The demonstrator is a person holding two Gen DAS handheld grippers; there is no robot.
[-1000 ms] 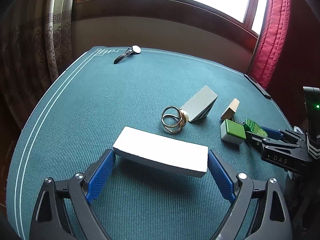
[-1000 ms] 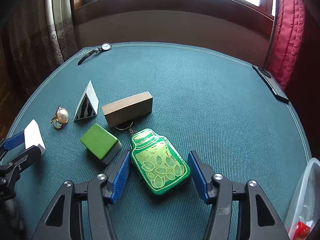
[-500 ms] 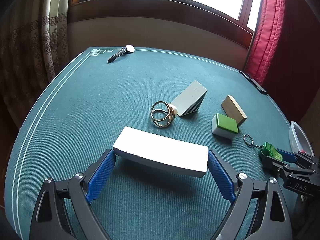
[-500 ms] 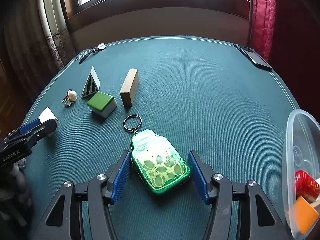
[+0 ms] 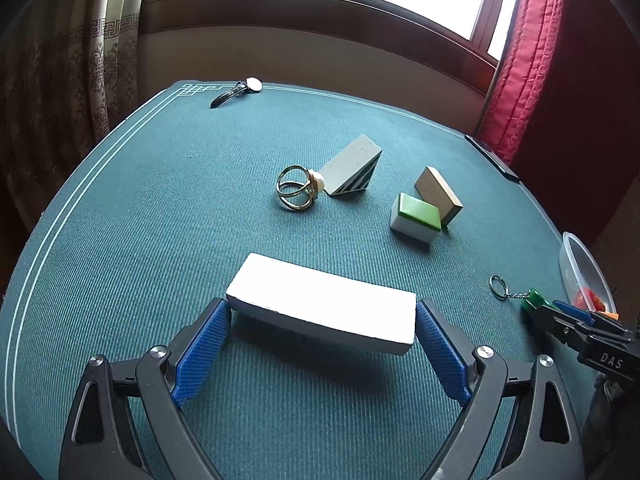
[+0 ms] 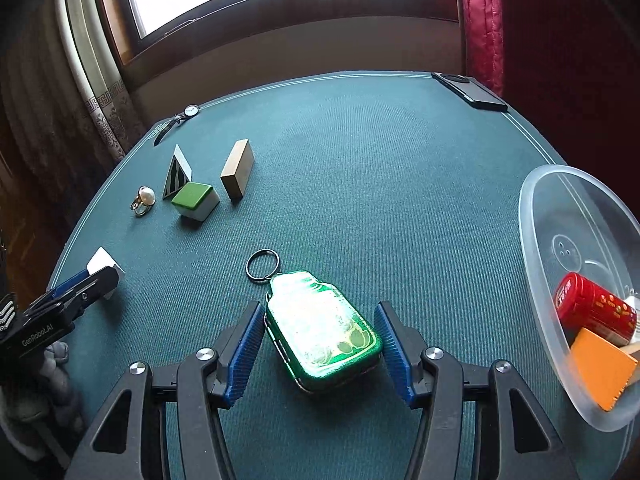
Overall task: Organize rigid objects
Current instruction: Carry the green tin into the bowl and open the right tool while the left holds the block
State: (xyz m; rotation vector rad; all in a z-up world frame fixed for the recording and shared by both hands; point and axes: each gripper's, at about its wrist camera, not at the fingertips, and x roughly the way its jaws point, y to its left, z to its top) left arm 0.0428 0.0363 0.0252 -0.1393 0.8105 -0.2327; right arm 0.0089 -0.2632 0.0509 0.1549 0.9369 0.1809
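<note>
My left gripper (image 5: 322, 354) is shut on a white block (image 5: 322, 306) and holds it above the green table. My right gripper (image 6: 320, 344) is shut on a green jar-shaped keychain tin (image 6: 322, 330) with a key ring (image 6: 262, 264). It shows at the right of the left wrist view (image 5: 534, 300). On the table lie a pearl ring (image 5: 298, 188), a striped wedge (image 5: 352, 172), a green-topped block (image 5: 416, 218) and a wooden block (image 5: 438, 196). A clear plastic tub (image 6: 548, 240) at the right holds a red tin (image 6: 592, 308) and an orange block (image 6: 602, 372).
A wristwatch (image 5: 238, 90) lies at the table's far left corner. A dark phone (image 6: 468, 90) lies at the far right edge. Curtains hang on both sides below the window.
My right gripper has carried the green tin rightward, away from the blocks and closer to the plastic tub. My left gripper still holds the white block in much the same place.
</note>
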